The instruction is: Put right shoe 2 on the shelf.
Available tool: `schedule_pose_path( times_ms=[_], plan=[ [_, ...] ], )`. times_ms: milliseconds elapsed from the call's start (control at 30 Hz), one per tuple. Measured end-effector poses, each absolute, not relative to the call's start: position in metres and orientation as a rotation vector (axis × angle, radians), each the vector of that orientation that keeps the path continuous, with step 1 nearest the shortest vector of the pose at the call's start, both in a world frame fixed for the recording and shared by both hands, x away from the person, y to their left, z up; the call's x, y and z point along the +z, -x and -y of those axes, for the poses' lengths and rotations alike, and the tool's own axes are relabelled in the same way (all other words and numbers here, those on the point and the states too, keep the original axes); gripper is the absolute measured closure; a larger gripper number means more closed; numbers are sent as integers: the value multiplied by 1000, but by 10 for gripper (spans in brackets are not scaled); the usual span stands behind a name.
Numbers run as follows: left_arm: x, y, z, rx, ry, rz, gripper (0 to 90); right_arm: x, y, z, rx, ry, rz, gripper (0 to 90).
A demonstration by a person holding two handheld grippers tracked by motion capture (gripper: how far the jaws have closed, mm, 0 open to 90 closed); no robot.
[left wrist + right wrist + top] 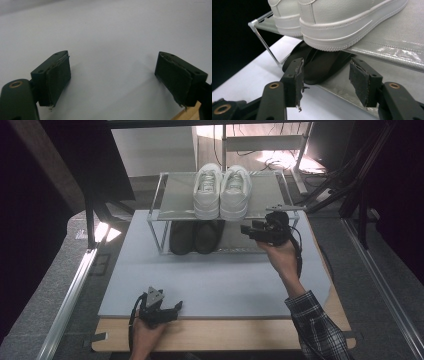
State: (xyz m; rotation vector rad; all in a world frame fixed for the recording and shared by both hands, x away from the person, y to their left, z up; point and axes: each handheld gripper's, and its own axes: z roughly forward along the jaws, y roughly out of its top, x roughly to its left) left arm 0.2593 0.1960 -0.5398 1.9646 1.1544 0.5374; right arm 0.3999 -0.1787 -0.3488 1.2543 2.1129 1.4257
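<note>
While the left gripper (176, 307) rests open, the right gripper (325, 80) gapes near black shoes (322, 66)

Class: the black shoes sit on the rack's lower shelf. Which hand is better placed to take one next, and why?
Probably the right. Its tongs stand open beside the rack, aimed at the black shoes. The left tongs are open too, but rest over the mat at the table's near edge.

The high view looks forward and down on the whole table (225, 332) from above the person's side; the left gripper view sits low and close over the grey mat (107, 37); the right gripper view faces the shoe rack (392, 50) at close range; the high view shares both.
</note>
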Motion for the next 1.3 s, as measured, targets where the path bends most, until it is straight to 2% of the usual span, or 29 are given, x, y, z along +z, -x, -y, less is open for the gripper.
schedule_pose_path(
  times_ms=[700, 1300],
  plan=[
    [-540, -259, -196, 538, -1964, -1155, 130, -353, -375, 186, 1338, -1121, -2187, 335],
    [-540, -259, -196, 538, -1964, -1155, 130, -366, -356, 209, 1312, -1090, -2201, 249]
  ],
)
